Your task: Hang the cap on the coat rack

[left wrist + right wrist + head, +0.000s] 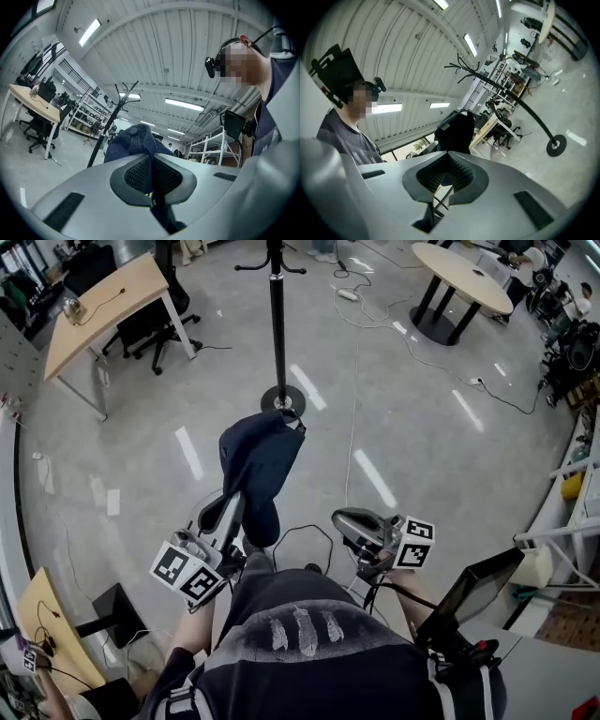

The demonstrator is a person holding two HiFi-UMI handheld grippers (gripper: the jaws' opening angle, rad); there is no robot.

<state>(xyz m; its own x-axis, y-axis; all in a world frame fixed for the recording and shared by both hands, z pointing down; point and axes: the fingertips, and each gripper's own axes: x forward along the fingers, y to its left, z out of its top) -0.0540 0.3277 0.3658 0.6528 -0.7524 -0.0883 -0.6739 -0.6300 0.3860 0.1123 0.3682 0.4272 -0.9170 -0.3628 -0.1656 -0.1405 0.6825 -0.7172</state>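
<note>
Clamping cap (132, 140), left fingers (135, 174), pinch visible only in left gripper view, right fingers (432, 177) clenched empty.

Wooden desk (103, 306) upper left, office chair (155, 329) beside it. Round table (464, 276) upper right, power strip (349, 294) on floor nearby.

coat rack (277, 324) on floor (422, 427), ahead centre | cap (255, 470) before its base, in left gripper (234, 510) jaws | right gripper (345, 523) right of cap, apart | bench (103, 306) far left | round bench (464, 276) far right
</note>
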